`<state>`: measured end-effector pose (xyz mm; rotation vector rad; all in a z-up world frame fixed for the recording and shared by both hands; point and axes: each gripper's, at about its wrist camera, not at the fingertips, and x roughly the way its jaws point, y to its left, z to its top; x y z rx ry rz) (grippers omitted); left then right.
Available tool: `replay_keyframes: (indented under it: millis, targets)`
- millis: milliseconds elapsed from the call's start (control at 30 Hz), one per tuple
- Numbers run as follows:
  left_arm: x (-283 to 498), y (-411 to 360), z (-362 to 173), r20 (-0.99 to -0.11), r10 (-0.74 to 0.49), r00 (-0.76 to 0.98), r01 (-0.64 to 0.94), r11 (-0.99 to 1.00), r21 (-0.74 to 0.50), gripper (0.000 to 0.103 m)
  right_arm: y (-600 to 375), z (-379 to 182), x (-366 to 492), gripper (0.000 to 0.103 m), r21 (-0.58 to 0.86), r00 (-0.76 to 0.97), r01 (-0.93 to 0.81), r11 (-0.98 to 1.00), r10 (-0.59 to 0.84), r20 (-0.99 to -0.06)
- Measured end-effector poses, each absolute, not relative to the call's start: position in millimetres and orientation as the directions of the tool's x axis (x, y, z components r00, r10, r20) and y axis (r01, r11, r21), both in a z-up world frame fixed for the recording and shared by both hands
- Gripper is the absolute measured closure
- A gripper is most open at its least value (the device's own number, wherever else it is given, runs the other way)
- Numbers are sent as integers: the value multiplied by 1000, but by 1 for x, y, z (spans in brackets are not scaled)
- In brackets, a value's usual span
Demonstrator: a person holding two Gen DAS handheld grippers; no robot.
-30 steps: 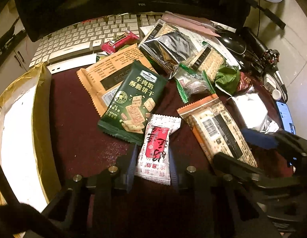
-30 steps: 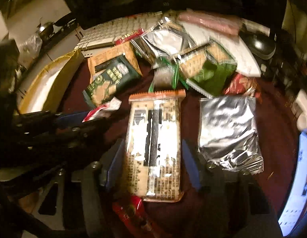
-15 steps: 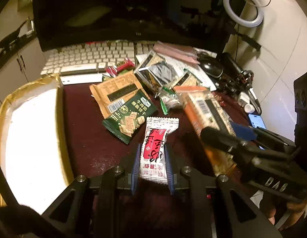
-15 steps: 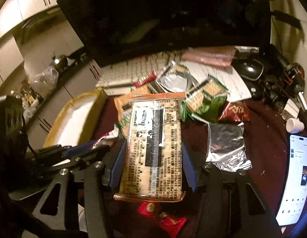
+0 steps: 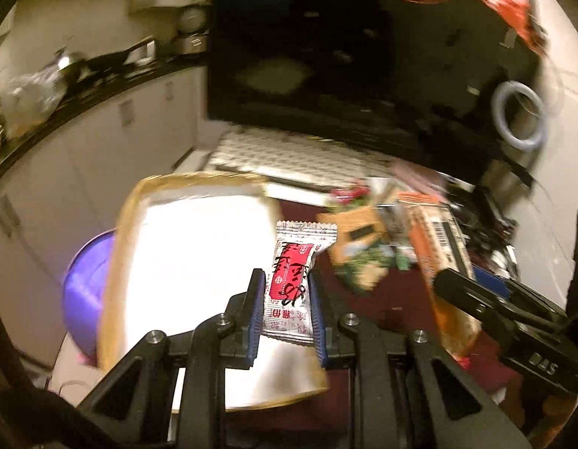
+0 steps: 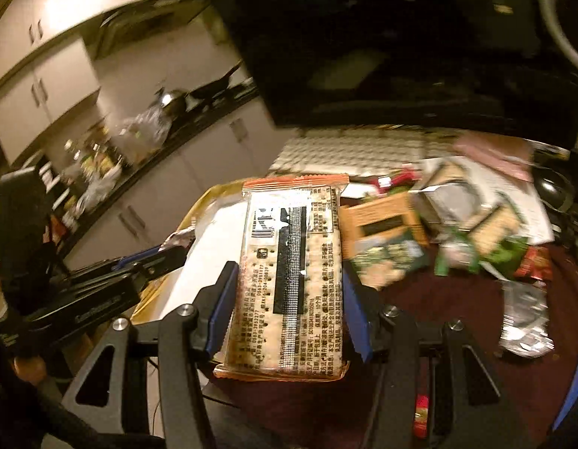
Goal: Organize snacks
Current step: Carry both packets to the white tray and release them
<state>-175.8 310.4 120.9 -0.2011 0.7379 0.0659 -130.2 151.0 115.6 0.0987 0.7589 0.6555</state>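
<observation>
My left gripper [image 5: 286, 299] is shut on a small white-and-red candy packet [image 5: 293, 280], held in the air over the right part of a gold-rimmed white tray [image 5: 184, 262]. My right gripper [image 6: 289, 292] is shut on a long orange-edged cracker pack [image 6: 291, 277], lifted above the table near the tray's [image 6: 214, 258] right side. That pack [image 5: 434, 232] and the right gripper [image 5: 487, 295] also show at the right of the left wrist view. The left gripper [image 6: 154, 260] shows at the left of the right wrist view.
A heap of snack packets [image 6: 438, 235] lies on the dark red table [image 6: 457, 374] before a white keyboard [image 6: 349, 146] and a dark monitor [image 6: 382, 37]. A silver foil pack [image 6: 524, 318] lies right. A purple bowl [image 5: 87, 292] sits left of the tray.
Both grippers have lifted their packets higher and swung left toward the tray. The candy packet now hangs over the tray instead of over the table.
</observation>
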Motion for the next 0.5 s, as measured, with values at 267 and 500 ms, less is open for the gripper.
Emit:
replay_keyframes:
  millis: [267, 500]
  targets:
    - [-163, 376, 86, -763, 25, 646, -263, 946, -191, 81, 242, 76, -112, 48, 280, 382, -589, 758, 566, -730]
    - [-145, 396, 62, -805, 11, 593, -284, 939, -196, 79, 277, 37, -103, 48, 225, 312, -617, 754, 496, -810]
